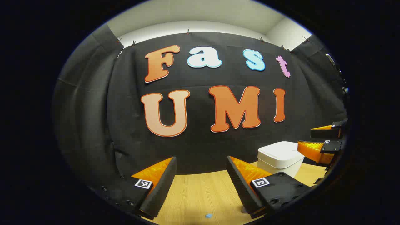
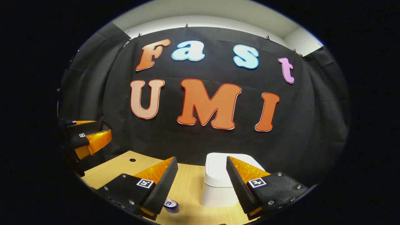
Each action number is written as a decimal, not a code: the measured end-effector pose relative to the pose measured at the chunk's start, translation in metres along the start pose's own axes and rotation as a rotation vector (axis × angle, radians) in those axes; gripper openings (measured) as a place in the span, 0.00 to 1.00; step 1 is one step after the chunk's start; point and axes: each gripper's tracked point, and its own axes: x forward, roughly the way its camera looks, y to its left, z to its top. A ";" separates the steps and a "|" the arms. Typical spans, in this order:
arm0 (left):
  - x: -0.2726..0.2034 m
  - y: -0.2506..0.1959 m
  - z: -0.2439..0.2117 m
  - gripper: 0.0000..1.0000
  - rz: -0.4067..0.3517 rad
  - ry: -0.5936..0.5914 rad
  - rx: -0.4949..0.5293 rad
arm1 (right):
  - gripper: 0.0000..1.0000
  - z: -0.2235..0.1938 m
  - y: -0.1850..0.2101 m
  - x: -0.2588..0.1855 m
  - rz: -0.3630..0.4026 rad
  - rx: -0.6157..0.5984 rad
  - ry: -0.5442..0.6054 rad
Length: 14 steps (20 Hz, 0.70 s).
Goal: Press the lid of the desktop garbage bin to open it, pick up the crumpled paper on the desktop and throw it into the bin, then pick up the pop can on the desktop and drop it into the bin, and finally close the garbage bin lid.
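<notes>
Left gripper (image 1: 201, 170): we held it above the wooden desktop (image 1: 200, 193); jaws wide, gripping nothing.
Right gripper (image 2: 201, 170): jaws wide, empty; we saw it at the far right (image 1: 325, 140) too.
Garbage bin (image 2: 223, 175): white, lid down, just beyond the right gripper.
Pop can (image 2: 171, 204): on the desktop, near its left finger.

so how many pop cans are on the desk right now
1. The pop can lies on the wooden desk by the right gripper near fingers, left of the white bin. Others may be hidden below.
</notes>
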 end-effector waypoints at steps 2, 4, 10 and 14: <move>0.000 0.005 0.000 0.99 -0.005 -0.004 0.004 | 0.94 0.007 0.004 0.000 -0.014 0.005 -0.007; 0.000 0.008 0.001 0.99 -0.011 -0.007 0.008 | 0.94 0.011 0.008 0.000 -0.026 -0.004 -0.011; 0.002 0.018 0.004 0.99 -0.015 -0.026 0.000 | 0.91 0.027 0.003 0.005 -0.057 -0.040 -0.022; 0.002 0.014 0.003 0.99 -0.004 -0.025 0.013 | 0.84 0.031 -0.017 0.017 -0.072 -0.042 -0.026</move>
